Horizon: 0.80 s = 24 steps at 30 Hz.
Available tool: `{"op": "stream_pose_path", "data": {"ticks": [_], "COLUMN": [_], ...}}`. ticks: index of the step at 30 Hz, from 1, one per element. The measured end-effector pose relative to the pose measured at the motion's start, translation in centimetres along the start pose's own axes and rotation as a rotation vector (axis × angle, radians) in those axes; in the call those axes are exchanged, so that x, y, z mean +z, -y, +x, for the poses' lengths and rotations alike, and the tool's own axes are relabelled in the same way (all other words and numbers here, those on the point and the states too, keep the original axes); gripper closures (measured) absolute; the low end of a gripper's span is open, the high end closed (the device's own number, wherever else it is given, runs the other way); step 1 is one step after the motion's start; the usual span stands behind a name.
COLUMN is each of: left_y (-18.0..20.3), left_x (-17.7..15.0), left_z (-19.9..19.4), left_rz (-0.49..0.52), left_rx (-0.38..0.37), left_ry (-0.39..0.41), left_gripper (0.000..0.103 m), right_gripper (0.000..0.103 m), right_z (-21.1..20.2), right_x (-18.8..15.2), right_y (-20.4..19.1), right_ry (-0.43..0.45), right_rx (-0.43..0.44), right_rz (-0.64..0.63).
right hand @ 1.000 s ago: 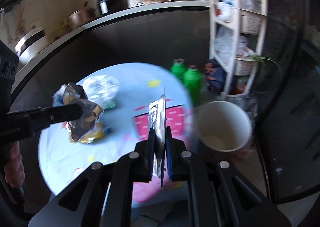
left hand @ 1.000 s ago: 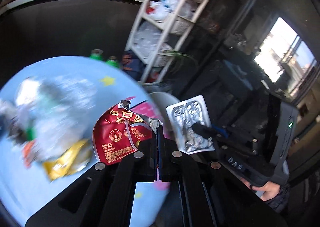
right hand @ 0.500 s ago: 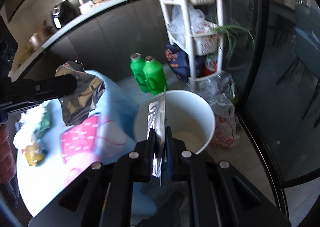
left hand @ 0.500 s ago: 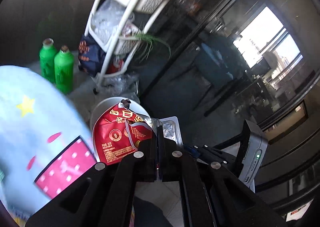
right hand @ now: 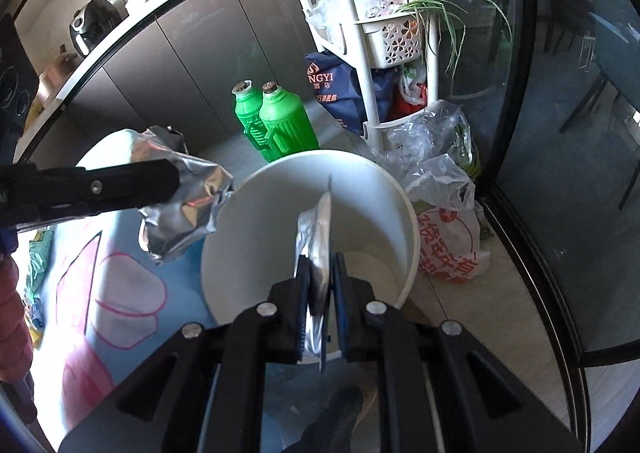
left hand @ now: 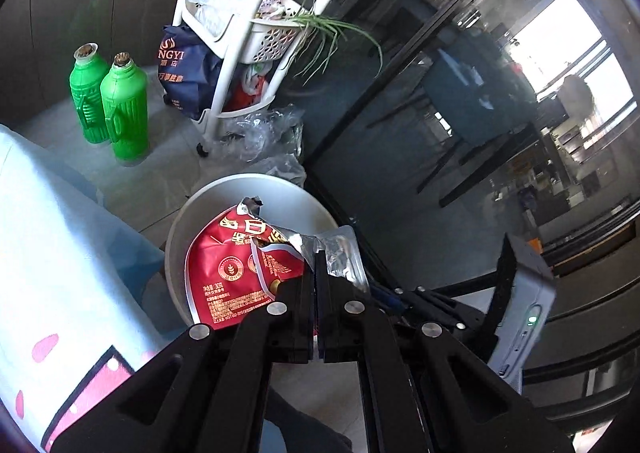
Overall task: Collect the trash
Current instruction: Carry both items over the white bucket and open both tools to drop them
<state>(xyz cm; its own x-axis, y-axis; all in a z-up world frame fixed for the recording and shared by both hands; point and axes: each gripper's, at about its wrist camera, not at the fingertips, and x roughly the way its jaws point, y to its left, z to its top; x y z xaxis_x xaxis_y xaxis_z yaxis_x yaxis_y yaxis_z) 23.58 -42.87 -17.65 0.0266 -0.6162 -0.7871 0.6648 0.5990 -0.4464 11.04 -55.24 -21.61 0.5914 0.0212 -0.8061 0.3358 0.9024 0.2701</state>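
Hand-held gripper (left hand: pixel 316 277) above bin (left hand: pixel 208 221), tiled floor (left hand: pixel 160 173).

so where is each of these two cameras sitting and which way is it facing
Left wrist: on the left tool, looking down past its shut fingers, which pinch a red snack wrapper above the white bin; the right tool's body shows lower right.
Right wrist: on the right tool, aimed down into the white bin; its jaws are opening with a silver foil pouch between them; the left tool and a red sleeve show at left.
Shared: the bin, green bottles, white rack, blue tablecloth.
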Motion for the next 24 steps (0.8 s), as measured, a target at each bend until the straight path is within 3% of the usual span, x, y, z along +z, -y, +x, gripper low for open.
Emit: {"op": "stream_pose_path", "data": {"ticks": [5,9,12,18,24], "left_y": [-0.1,-0.1,-0.1,0.0,0.3], "left_x": [0.0,0.0,0.1,0.3,0.3], "left_z": [0.8,1.1,0.8,-0.3,-0.9], "left_rz": [-0.010,-0.007,-0.012,-0.015,-0.001], "left_rx": [0.009,0.024,0.037,0.054,0.102], "left_ry": [-0.004,-0.005,0.010,0.040,0.079], "left_gripper": [0.102,0.100,0.086,0.076,0.043], "right_gripper": [0.087,0.074,0.074,0.068,0.057], "right_z": [0.3,0.3,0.4,-0.2,-0.7], "right_x": [-0.1,-0.3,-0.3,-0.9,-1.5], "right_y": [0.1,0.1,0.1,0.3,0.1], "right_ry": [-0.002,0.005,0.000,0.009,0.019], "right_rx": [-0.009,-0.009,-0.008,-0.024,-0.034], "right_rz": [-0.016,-0.028,-0.029,-0.032,-0.042]}}
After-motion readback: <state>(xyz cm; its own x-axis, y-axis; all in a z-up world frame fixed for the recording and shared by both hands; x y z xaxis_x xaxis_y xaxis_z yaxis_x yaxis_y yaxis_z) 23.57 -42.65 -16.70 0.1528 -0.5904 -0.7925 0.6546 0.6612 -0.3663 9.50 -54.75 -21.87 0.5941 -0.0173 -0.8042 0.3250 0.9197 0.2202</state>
